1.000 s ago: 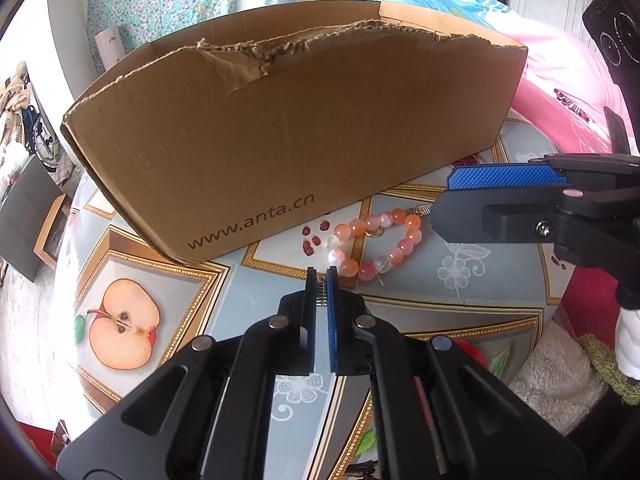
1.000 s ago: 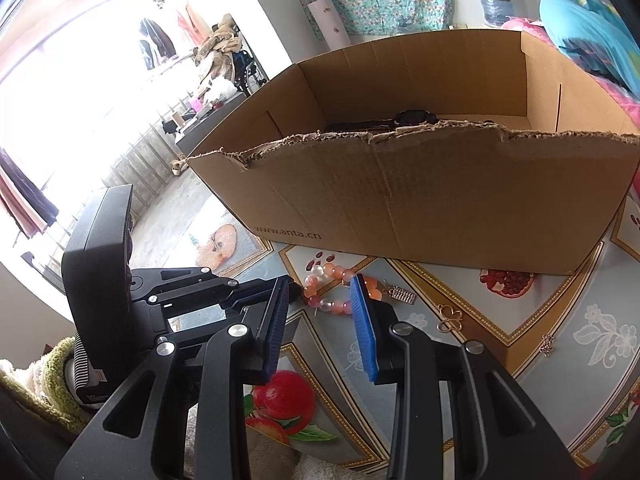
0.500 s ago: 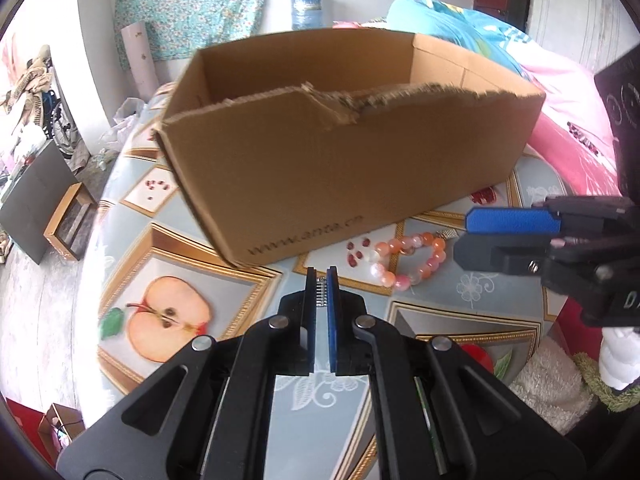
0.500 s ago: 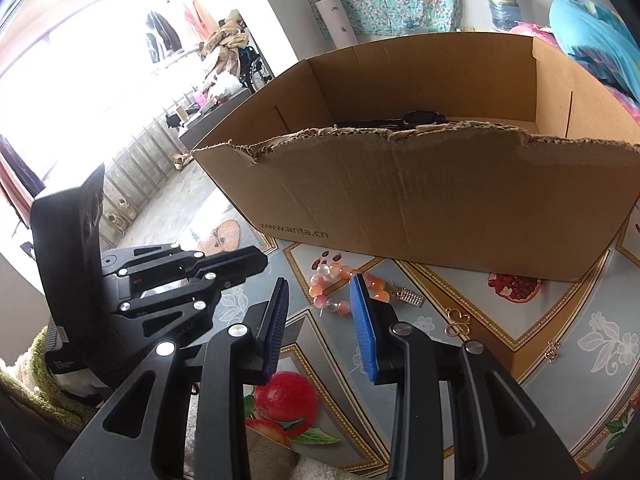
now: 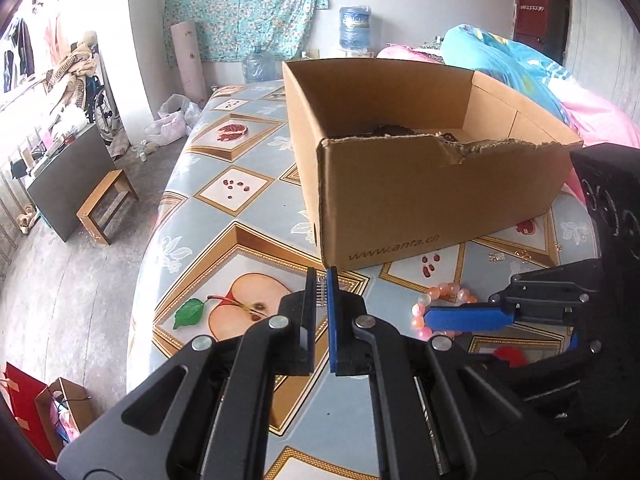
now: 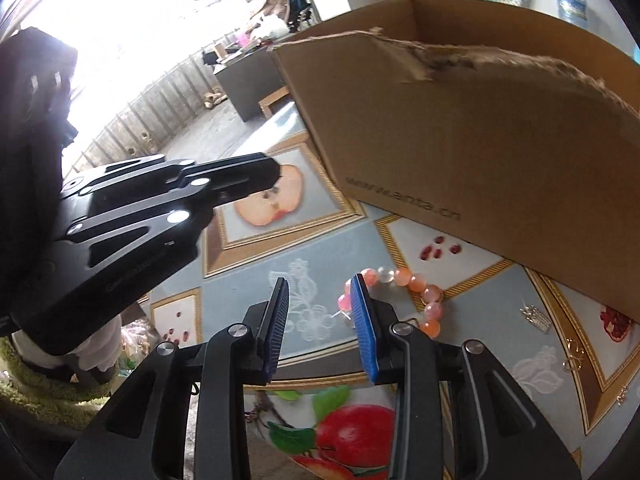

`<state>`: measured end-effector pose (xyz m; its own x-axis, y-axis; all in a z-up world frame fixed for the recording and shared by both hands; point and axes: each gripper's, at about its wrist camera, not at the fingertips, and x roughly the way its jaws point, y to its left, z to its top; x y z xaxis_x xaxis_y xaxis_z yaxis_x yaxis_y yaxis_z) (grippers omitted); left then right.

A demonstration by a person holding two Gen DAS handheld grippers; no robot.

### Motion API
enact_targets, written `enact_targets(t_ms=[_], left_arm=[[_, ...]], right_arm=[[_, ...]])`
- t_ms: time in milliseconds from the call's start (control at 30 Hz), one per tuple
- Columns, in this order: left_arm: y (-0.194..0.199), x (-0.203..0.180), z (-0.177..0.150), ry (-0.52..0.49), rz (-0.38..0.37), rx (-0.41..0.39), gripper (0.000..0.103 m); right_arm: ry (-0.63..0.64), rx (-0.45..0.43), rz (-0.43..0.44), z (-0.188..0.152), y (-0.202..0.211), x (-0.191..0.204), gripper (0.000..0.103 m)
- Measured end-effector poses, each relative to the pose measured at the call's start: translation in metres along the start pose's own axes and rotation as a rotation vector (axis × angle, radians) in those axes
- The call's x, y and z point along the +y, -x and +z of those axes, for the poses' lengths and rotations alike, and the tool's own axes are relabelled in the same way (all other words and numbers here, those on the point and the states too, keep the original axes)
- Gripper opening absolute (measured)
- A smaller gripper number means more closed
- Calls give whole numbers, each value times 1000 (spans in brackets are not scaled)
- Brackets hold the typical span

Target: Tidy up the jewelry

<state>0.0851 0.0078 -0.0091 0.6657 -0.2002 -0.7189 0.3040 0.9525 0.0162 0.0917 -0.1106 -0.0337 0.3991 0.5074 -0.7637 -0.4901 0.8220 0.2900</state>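
A bracelet of pink and orange beads (image 6: pixel 416 280) lies on the fruit-print tablecloth (image 6: pixel 248 276) in front of a torn cardboard box (image 6: pixel 480 140). My right gripper (image 6: pixel 320 292) hovers low over the cloth, open and empty, its right pad just left of the beads. In the left wrist view the bracelet (image 5: pixel 440 292) shows partly behind the right gripper's blue pad (image 5: pixel 464 318). My left gripper (image 5: pixel 321 294) is shut on a small silver studded piece, raised above the cloth near the box's front left corner (image 5: pixel 324 200).
Dark items (image 5: pixel 392 130) lie inside the box. A small silver studded piece (image 6: pixel 536 317) and gold rings (image 6: pixel 574 362) sit on the cloth at the right. The table edge (image 5: pixel 156 216) drops to the floor on the left, with a wooden stool (image 5: pixel 106 204) beyond.
My left gripper pulled back and left, so the box now shows its left corner and inside. My right gripper dropped closer to the bracelet and rolled; both openings look unchanged.
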Motion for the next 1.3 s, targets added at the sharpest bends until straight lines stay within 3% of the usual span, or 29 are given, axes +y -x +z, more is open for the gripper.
enact_targets(t_ms=[133,333,467,667,733,767,800,933,1067,1167,1233,1300], left_arm=[[-2,6,-1,14,6,4,4],[-4,7,-3,19,-8,2,4],[-6,4,-5,16,-21,2,4],[-4,3,-8,17,-18,-1,4],[-3,5,-9,23,-15,-1,4],[-2,6,-9,25,-13,-2,4],[-2,7,-10,27,-11,-2,4],[-1,12,-12,39,-2,-5,4],[1,17,-13,45,8,-9,4],[1,18,-14,49,9,-10,4],[1,19,-14,52,6,-11,4],[1,18,-15,52,3,-11,4]], right_arm=[[33,-32,6,-4,15,5,32],[-92,-81,-53,-18,49,-33,32],[-129,-66,-102,-17,48,-47,32],[-119,-5,-107,-13,26,-40,29],[-104,18,-128,-11,19,-35,20],[-97,29,-138,-9,18,-34,11],[-88,34,-150,-12,18,-29,10],[-56,-4,-119,-5,27,-15,10],[-15,-60,-18,0,35,1,10],[43,8,13,-3,21,14,11],[80,62,-54,-9,15,17,12],[70,60,-59,-11,18,18,12]])
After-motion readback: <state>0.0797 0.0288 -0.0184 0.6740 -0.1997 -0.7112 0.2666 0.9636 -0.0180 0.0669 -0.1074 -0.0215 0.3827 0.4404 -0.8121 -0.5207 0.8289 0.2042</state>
